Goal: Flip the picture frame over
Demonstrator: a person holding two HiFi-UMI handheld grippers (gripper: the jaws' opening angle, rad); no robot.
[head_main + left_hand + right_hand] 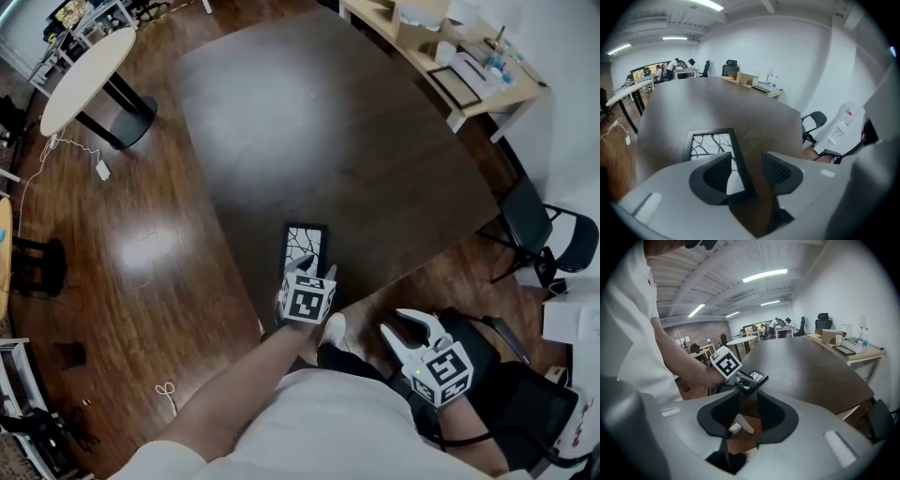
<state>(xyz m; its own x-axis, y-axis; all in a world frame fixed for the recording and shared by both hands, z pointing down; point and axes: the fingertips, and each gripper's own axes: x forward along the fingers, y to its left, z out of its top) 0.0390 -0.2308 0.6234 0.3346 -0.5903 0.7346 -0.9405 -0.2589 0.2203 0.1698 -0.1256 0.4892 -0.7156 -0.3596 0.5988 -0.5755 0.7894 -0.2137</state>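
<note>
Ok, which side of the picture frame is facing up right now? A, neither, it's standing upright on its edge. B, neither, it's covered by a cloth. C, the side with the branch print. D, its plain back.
C: the picture frame lies on the dark table with its black-and-white branch print showing upward, seen in both the head view and the left gripper view.

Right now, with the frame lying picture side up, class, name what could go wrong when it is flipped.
1. The picture frame lies by the edge of the table; a slip could drop it to the floor.
2. The open left tool straddles only one thin side bar, so the frame might twist in a grip there.
3. The open, empty right tool hangs off the table, too far to steady it.
</note>
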